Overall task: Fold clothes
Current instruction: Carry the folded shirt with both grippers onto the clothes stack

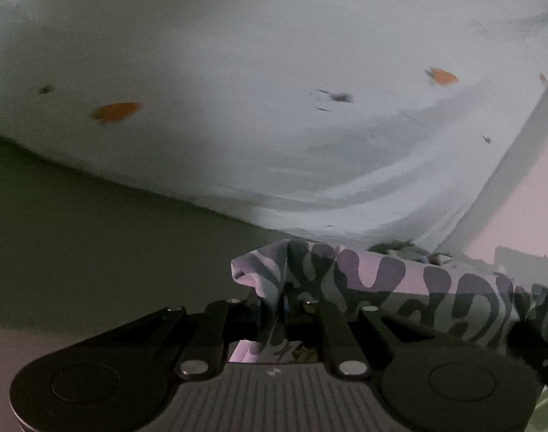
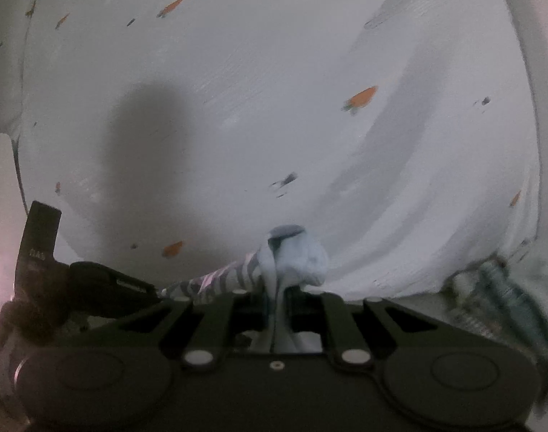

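A pale garment with a dark wavy zebra-like pattern is held up between both grippers. My left gripper is shut on one edge of it; the cloth stretches off to the right toward the other gripper. My right gripper is shut on a bunched pale blue corner of the same garment, with the patterned part trailing left to the left gripper's black body. The fingertips are hidden by cloth in both views.
A white sheet printed with small orange carrots fills the background of both views, with folds at the right. More crumpled cloth lies at the lower right. A dim grey surface lies at the left.
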Tool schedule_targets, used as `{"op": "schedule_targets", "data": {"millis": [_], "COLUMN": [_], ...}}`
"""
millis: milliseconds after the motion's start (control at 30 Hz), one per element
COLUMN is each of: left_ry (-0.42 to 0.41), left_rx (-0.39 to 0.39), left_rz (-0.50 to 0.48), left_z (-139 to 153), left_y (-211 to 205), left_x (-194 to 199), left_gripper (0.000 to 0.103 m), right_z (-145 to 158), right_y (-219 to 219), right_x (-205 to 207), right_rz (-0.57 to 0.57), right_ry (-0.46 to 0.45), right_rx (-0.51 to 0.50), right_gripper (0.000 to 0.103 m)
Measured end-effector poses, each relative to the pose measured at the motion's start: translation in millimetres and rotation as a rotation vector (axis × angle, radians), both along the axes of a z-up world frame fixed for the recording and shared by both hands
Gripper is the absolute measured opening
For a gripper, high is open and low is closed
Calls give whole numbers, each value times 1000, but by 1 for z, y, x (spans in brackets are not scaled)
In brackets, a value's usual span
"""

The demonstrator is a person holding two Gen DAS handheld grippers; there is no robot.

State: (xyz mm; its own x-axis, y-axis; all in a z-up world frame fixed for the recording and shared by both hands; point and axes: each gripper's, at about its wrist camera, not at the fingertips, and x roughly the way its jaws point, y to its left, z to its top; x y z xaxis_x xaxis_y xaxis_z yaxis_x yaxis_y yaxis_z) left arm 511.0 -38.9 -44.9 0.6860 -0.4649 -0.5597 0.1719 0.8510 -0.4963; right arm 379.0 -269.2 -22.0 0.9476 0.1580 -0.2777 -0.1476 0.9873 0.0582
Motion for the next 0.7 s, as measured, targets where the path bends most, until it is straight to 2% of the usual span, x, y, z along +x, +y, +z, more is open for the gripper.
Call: {"op": "schedule_targets", "data": {"millis": [200,267,433,533,600,667,700], "left_ry": [-22,-64,-192,-284,-340,-379,-387], "left_rx": [-22,-19,-17,-6,23,102,154], "left_rz": [-7,-10,-47,-143,-229,-313,-350], "left_z": [32,50,107,139,149,138,127], "left_y": [-101,-134,-222,-300,-361,-428,-463], "left_x": [27,38,70,96,112,132,143], "left_gripper": [11,11,11,12,14,23,27], "right_z": [31,43,75,85,82,64,49], "right_y": [-101,-136,-232,-295,-340,-390,-409], "right_x": [19,27,47,46,41,41,45], "right_rz": [32,33,-9,-93,-181,-323,-401], "right_ry": [-61,-94,-190,-255,-283,-285,-258], "right_rx": [10,16,113,193,277,385,406], "right_gripper": [10,10,10,10,10,11,13]}}
